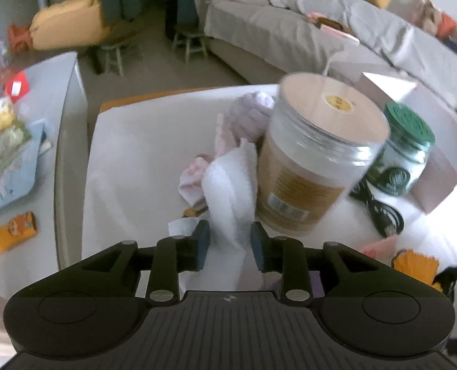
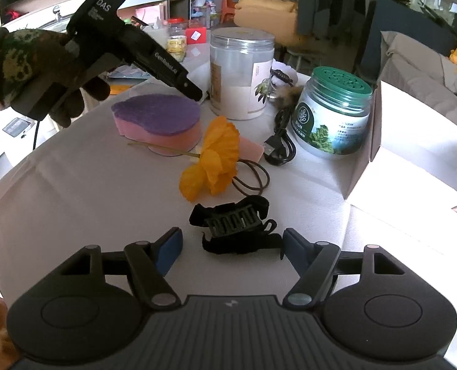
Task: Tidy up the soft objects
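White cloth (image 1: pixel 231 197) runs up between the jaws of the left gripper (image 1: pixel 230 243); the blue pads sit close on either side of it, partly spread, and whether they press it cannot be told. Beyond those jaws the cloth meets a pinkish crumpled fabric (image 1: pixel 194 178), and just right of it stands a tall clear jar (image 1: pixel 314 160) with a tan lid. Farther right is a green-lidded jar (image 1: pixel 409 151), with a black cable (image 1: pixel 379 212) in front of it.

Jaws of the right gripper (image 2: pixel 231 246) stand spread and hold nothing, with a black hair claw on a black strap (image 2: pixel 234 225) lying on the worktop (image 2: pixel 74 191) between and just ahead of the tips. Farther ahead lie an orange fabric flower (image 2: pixel 216 160), a brown hair tie (image 2: pixel 253 175) and a purple-topped pink sponge (image 2: pixel 157 123). A white open box (image 2: pixel 413 166) sits to the right. A gloved hand (image 2: pixel 22 67) holds the left gripper at upper left.
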Demonstrator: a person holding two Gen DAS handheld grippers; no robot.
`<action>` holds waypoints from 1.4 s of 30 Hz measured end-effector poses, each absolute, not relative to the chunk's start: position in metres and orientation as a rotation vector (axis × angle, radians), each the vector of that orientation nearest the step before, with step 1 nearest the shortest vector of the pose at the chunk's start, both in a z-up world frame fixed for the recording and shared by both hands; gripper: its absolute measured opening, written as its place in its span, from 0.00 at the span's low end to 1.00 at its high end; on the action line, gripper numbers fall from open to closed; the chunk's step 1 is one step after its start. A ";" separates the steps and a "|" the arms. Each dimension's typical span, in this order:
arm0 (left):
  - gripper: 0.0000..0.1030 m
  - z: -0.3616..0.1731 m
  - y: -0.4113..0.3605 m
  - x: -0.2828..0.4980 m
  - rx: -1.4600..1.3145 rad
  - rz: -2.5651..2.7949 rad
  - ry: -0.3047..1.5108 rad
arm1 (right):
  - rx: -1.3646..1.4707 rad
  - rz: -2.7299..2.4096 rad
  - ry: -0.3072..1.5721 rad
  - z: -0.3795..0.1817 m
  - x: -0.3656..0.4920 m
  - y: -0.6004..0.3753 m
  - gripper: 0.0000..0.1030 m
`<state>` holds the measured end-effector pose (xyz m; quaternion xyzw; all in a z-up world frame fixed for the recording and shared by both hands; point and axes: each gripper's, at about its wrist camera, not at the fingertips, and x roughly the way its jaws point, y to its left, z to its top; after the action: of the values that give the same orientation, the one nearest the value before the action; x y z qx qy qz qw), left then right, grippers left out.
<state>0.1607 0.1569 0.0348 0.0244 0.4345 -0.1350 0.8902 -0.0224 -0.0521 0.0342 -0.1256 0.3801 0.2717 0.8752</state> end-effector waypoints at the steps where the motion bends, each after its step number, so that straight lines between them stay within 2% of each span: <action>1: 0.33 0.035 0.155 0.160 0.060 -0.276 0.903 | -0.257 0.565 0.795 0.035 -0.020 -0.052 0.70; 6: 0.33 0.032 0.155 0.151 0.034 -0.257 0.858 | -0.264 0.544 0.799 0.034 -0.016 -0.046 0.70; 8: 0.33 0.028 0.154 0.145 0.051 -0.258 0.823 | -0.273 0.531 0.796 0.035 -0.016 -0.044 0.61; 9: 0.33 0.027 0.152 0.143 0.070 -0.260 0.810 | -0.277 0.529 0.798 0.036 -0.016 -0.043 0.49; 10: 0.34 0.027 0.151 0.141 0.081 -0.262 0.804 | -0.282 0.532 0.804 0.038 -0.015 -0.042 0.47; 11: 0.34 0.027 0.151 0.141 0.080 -0.261 0.803 | -0.290 0.534 0.814 0.040 -0.014 -0.040 0.46; 13: 0.26 0.028 0.153 0.141 0.068 -0.258 0.802 | -0.312 0.528 0.814 0.044 -0.013 -0.037 0.45; 14: 0.17 0.028 0.155 0.141 0.064 -0.254 0.796 | -0.327 0.526 0.814 0.047 -0.013 -0.035 0.45; 15: 0.15 0.027 0.159 0.141 0.049 -0.262 0.788 | -0.340 0.527 0.813 0.049 -0.013 -0.033 0.45; 22: 0.09 0.038 0.187 0.115 -0.073 -0.330 0.714 | -0.363 0.520 0.776 0.072 -0.021 -0.033 0.44; 28: 0.09 0.077 0.195 0.092 -0.045 -0.309 0.628 | -0.332 0.560 0.679 0.104 -0.030 -0.043 0.44; 34: 0.09 0.161 0.179 0.078 -0.057 -0.358 0.472 | -0.272 0.554 0.546 0.159 -0.016 -0.068 0.44; 38: 0.09 0.225 0.139 0.086 -0.074 -0.478 0.377 | -0.228 0.466 0.443 0.203 0.010 -0.108 0.44; 42: 0.10 0.255 0.064 0.109 -0.088 -0.652 0.367 | -0.231 0.317 0.406 0.219 0.041 -0.149 0.44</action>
<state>0.1095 0.0640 0.2552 -0.0429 0.1790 -0.3185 0.9299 0.0412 -0.1493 0.2189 -0.1141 0.2005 0.1562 0.9604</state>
